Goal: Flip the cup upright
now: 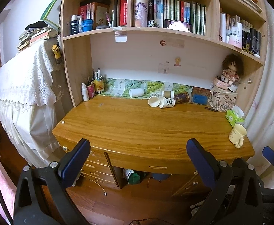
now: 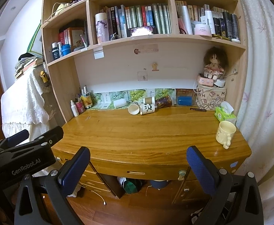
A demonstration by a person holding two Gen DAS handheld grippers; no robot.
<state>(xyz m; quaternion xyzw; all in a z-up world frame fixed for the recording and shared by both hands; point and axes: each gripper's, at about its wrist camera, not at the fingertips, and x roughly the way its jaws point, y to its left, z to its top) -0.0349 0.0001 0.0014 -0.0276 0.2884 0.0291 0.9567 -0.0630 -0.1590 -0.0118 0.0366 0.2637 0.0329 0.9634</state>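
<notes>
Wooden desk [image 1: 137, 123] carries a panda cup [image 1: 166, 102] on its side (rear), both grippers [image 1: 137, 155] [image 2: 137, 157] spread wide, empty

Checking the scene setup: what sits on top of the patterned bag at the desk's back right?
On the patterned bag: a pink box with a doll seated on it, and a white round object. The bag's contents are hidden.

Honey-brown wood-grain tabletop [image 2: 137, 131]; a cream mug [image 2: 225, 132] with small dots; a white cup [image 2: 147, 108] printed with a black-and-white panda; a plain white cup [image 2: 133, 109]; a green tissue pack [image 2: 223, 114]; blue pads on each black gripper [image 2: 137, 166] [image 1: 137, 158]
</notes>
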